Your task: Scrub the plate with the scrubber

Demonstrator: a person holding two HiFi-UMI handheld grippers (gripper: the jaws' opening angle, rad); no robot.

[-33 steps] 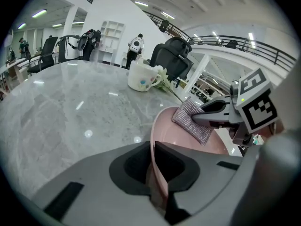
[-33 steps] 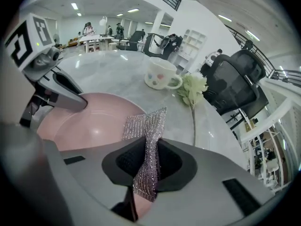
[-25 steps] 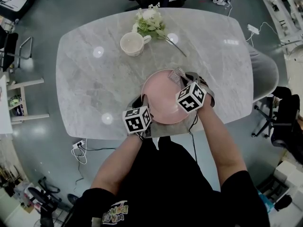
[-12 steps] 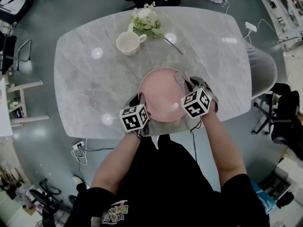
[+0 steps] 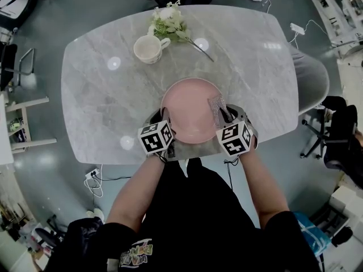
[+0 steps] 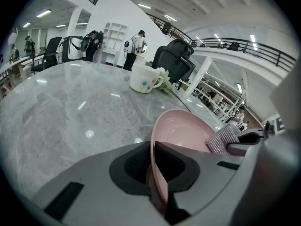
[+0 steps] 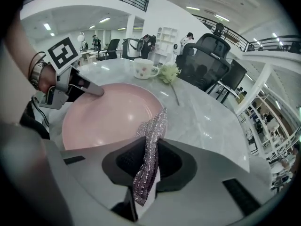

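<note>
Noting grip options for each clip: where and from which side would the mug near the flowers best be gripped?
Probably the rim of the mug, on the side away from the flowers, coming from above with one jaw inside and one outside. It stands upright with its mouth open, while its handle points toward the flowers, which crowd that side.

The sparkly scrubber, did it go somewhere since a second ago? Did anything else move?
The right gripper, shut on the scrubber, dragged it along the right side of the pink plate, from the far rim toward the near side. Nothing was picked up or let go. The left gripper stays clamped on the plate's near left rim. The cup and flowers have not moved on the table.
</note>
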